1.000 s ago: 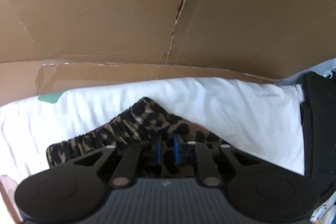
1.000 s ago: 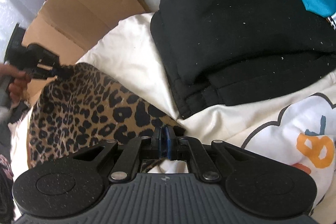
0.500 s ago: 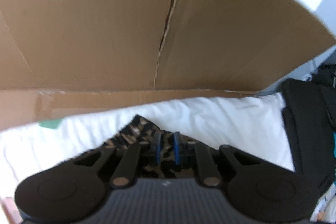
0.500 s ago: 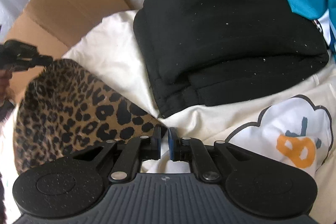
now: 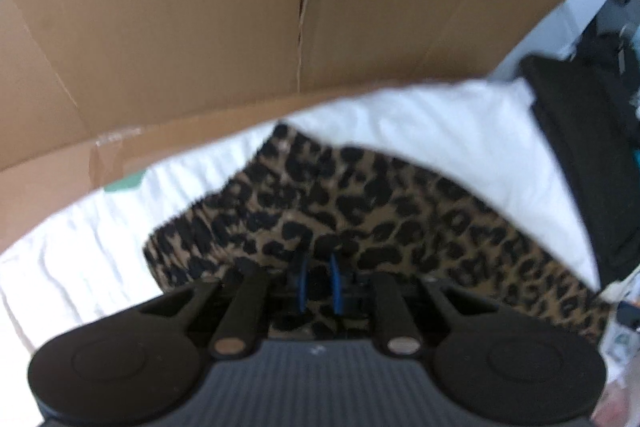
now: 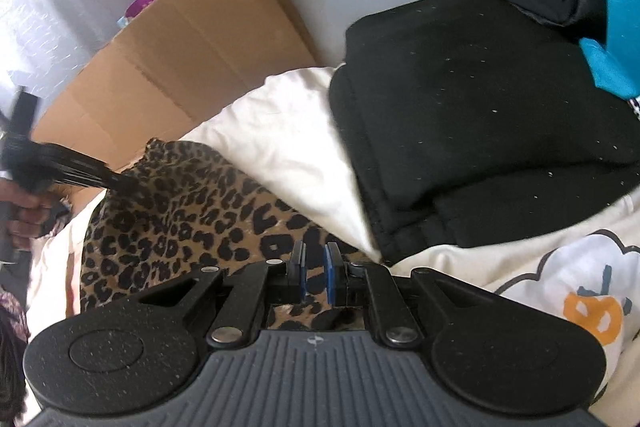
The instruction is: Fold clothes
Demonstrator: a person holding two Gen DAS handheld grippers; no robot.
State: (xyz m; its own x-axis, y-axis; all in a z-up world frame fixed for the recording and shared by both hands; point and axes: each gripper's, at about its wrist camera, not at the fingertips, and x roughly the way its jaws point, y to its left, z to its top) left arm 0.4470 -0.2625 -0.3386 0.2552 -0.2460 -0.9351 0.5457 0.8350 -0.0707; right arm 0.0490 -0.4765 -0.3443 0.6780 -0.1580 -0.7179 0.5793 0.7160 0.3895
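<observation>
A leopard-print garment [image 5: 360, 203] lies on white bedding [image 5: 440, 131], its gathered elastic edge to the left. My left gripper [image 5: 318, 267] is shut on that fabric, which shows between the blue pads. In the right wrist view the same garment [image 6: 180, 219] spreads out ahead, with the left gripper [image 6: 116, 183] pinching its far corner, held by a person's hand [image 6: 24, 219]. My right gripper [image 6: 315, 259] stands open just over the garment's near edge, and a small gap shows between its pads.
A brown cardboard box [image 5: 200, 27] stands right behind the bedding. A folded black garment [image 6: 480, 115] lies to the right on the cream bedding [image 6: 288, 131]. A white garment with a cloud print [image 6: 580, 287] sits at lower right, and a teal garment [image 6: 612, 67] beyond.
My right gripper's pads have parted and let go of the leopard garment. The left gripper has kept its grip and lifted back, so more of the garment shows.
</observation>
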